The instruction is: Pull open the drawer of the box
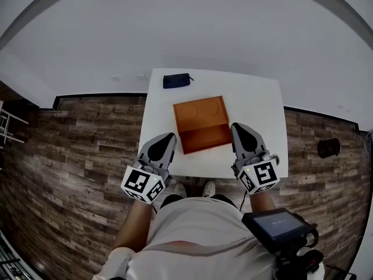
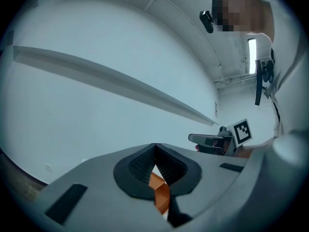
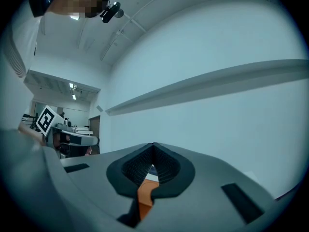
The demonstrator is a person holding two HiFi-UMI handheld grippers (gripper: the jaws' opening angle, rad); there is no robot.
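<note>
Grippers: left gripper (image 1: 168, 140) and right gripper (image 1: 239, 128) both closed tip to tip, holding nothing, raised at the near edge of the bench (image 1: 256, 98).
Jaws: grey moulded shells with black ribbed pads (image 2: 166, 166) meeting in a V; a sliver of orange shows through the gap below them in both gripper views.
Box: flat, rectangular, orange-brown box (image 1: 199, 112), smooth top pressed with two faint circles, lying mid-bench between the two grippers and apart from both.
Drawer: the darker, recessed drawer (image 1: 205, 139) on the near side appears drawn out, though the steep angle leaves this unsure.
Bench: white, square, matte.
Pouch: dark, soft, oblong pouch (image 1: 176, 81) at the far edge.
Floor: wood-plank floor (image 1: 76, 139).
</note>
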